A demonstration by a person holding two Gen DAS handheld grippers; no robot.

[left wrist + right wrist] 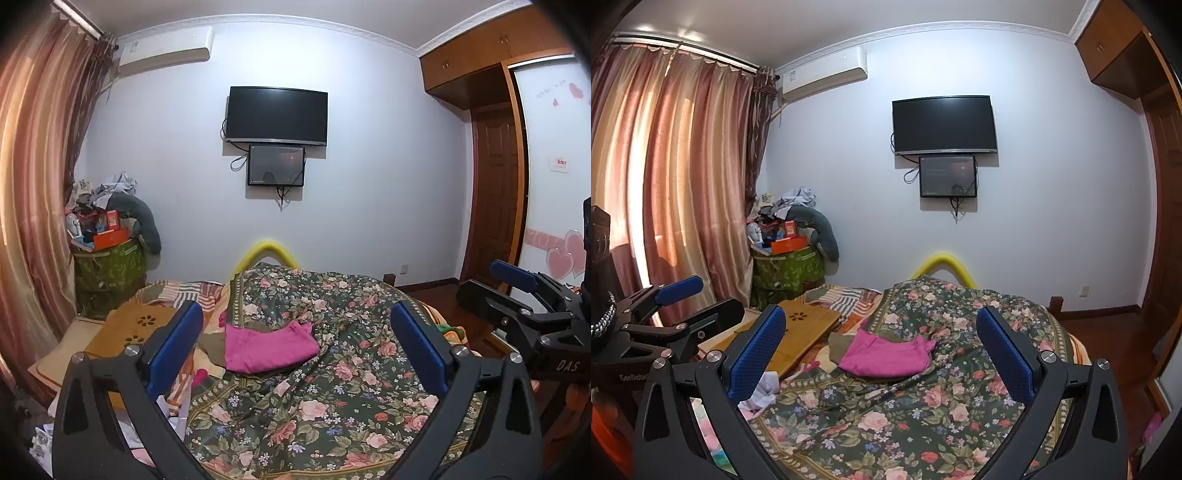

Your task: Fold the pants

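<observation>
Pink pants (267,347) lie folded in a compact stack on the floral bedspread (332,387), on top of an olive-brown garment (213,347). They also show in the right wrist view (886,356). My left gripper (295,332) is open and empty, held above the bed with the pants ahead between its blue fingers. My right gripper (881,336) is open and empty, also raised short of the pants. The right gripper shows at the right edge of the left wrist view (524,295), and the left gripper at the left edge of the right wrist view (676,306).
A wooden lap tray (798,332) lies on the bed's left side. A green hamper (790,269) heaped with clutter stands by the curtain. A yellow foam-padded bed end (945,266), wall TV (943,125) and wardrobe (495,55) lie beyond.
</observation>
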